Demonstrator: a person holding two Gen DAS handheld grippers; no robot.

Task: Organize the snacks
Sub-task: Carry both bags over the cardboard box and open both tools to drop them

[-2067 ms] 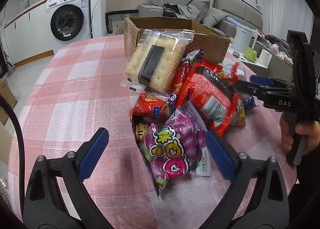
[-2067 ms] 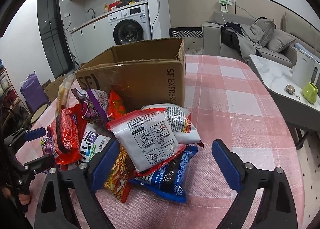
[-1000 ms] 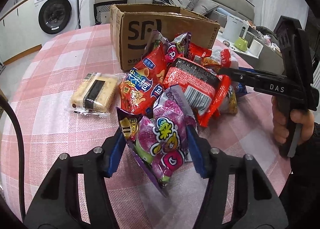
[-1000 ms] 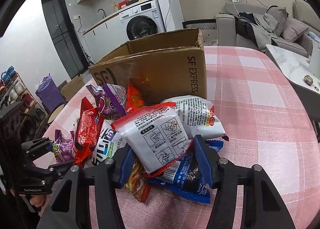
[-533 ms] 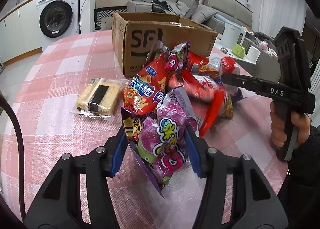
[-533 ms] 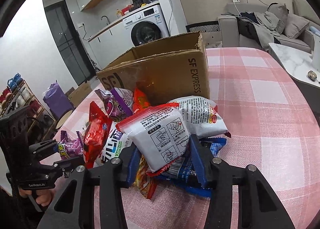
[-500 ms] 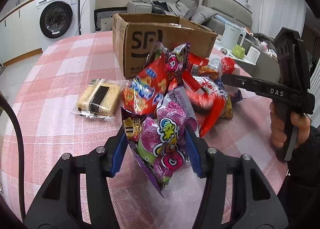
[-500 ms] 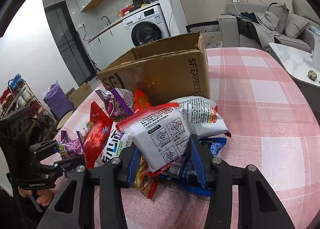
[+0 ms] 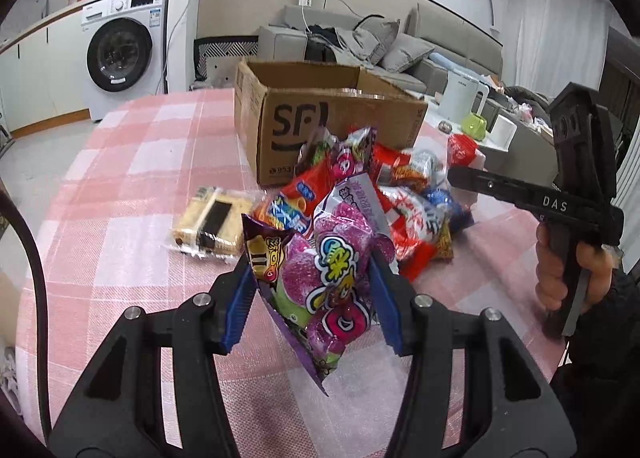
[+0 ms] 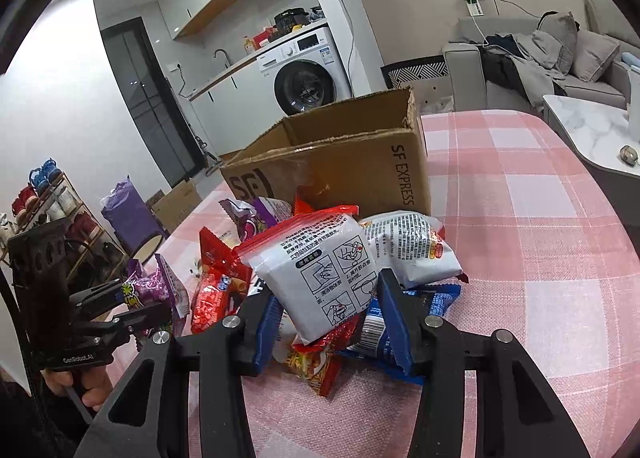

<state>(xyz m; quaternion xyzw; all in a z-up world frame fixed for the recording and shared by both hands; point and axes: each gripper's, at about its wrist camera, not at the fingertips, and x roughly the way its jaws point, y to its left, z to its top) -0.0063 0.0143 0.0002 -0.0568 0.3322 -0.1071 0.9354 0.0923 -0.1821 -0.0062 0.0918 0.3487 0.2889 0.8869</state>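
Observation:
A purple candy bag (image 9: 332,270) is pinched between the blue pads of my left gripper (image 9: 311,262) and hangs just above the pink checked tablecloth (image 9: 132,194). My right gripper (image 10: 328,290) is shut on a white packet with a red edge (image 10: 320,270) at the near side of the snack pile (image 10: 404,246). An open cardboard box (image 9: 320,114) stands behind the pile. A biscuit pack (image 9: 212,222) lies apart on the cloth, left of the pile. In the right wrist view the left gripper (image 10: 132,298) holds the purple bag (image 10: 150,286) at the far left.
A person's hand (image 9: 560,278) holds the right gripper's handle at the table's right edge. Beyond the table are a washing machine (image 9: 120,54), a sofa (image 9: 360,46) and a side table with a white kettle (image 9: 460,98) and a green cup (image 9: 474,124).
Both grippers' jaws came in onto their packs and rose a little with them. The red packets in the pile shifted. The biscuit pack, earlier on top of the pile, now lies on the cloth.

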